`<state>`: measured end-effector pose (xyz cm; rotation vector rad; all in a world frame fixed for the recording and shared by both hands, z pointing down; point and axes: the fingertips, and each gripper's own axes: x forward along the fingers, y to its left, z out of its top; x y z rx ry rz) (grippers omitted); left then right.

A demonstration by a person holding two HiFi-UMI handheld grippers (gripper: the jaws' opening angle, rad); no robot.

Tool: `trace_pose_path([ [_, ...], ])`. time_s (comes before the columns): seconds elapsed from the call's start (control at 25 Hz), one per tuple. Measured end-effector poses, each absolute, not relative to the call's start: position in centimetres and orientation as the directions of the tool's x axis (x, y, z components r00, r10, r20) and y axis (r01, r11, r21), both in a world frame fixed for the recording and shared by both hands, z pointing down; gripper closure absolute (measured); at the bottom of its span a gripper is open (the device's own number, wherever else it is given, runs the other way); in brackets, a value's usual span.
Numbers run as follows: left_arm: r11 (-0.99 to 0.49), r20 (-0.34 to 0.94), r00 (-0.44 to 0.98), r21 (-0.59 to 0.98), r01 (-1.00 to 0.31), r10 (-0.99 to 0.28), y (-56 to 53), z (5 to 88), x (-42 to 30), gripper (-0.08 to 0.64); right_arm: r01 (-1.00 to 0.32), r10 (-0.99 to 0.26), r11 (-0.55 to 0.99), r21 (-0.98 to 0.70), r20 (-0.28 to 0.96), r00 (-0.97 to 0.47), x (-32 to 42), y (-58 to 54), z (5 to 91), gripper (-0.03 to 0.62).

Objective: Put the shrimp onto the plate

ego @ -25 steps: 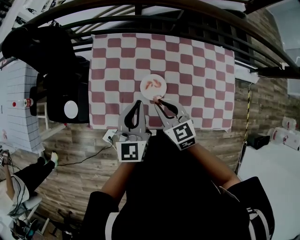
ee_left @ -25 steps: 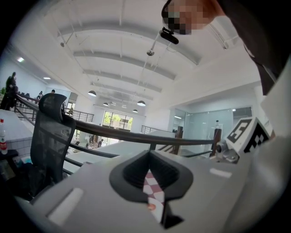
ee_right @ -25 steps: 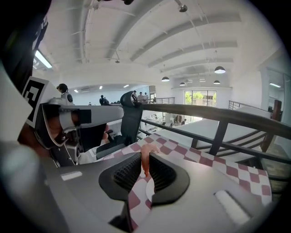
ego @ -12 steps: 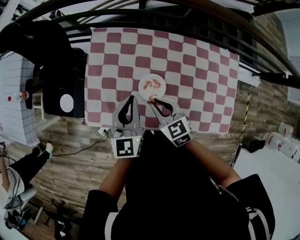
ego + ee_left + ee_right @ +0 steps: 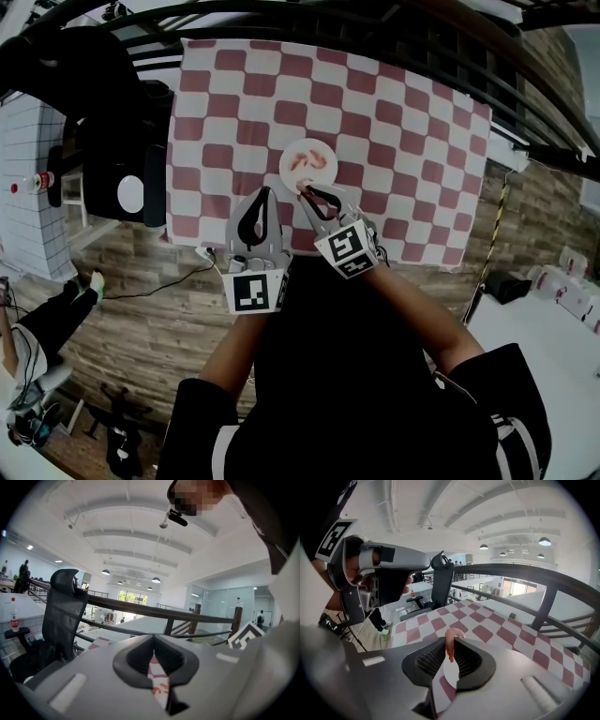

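Note:
A white plate (image 5: 308,173) sits on the red-and-white checkered cloth (image 5: 403,141), with two pink shrimp (image 5: 302,159) lying on it. My right gripper (image 5: 304,190) hangs at the plate's near rim, shut on another shrimp (image 5: 449,644). That shrimp stands upright between the jaws, above the plate's edge (image 5: 446,671). My left gripper (image 5: 263,191) is just left of it over the cloth, shut and empty. In the left gripper view its jaws (image 5: 153,654) leave only a thin slit, through which cloth and a bit of orange show.
A black office chair (image 5: 98,103) stands against the table's left side, with a small bottle (image 5: 37,180) on a white surface beyond it. A dark railing (image 5: 394,23) runs past the far edge. Wooden floor lies below the near edge.
The right gripper, still shut on the shrimp, has shifted slightly left along the plate's near rim. The left gripper has kept its place beside it.

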<state>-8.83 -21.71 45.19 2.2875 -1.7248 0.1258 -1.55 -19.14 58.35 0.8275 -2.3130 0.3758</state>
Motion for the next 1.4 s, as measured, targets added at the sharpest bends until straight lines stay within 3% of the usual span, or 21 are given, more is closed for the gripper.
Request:
trace_pose_path([
  [1.4, -0.206, 0.367, 0.256, 0.171, -0.964, -0.894, -20.5, 51.7, -9.5, 0.551, -0.645, -0.369, 0.762, -0.063, 0.776, -0.511, -1.1, -19.9, 70.0, 0.535],
])
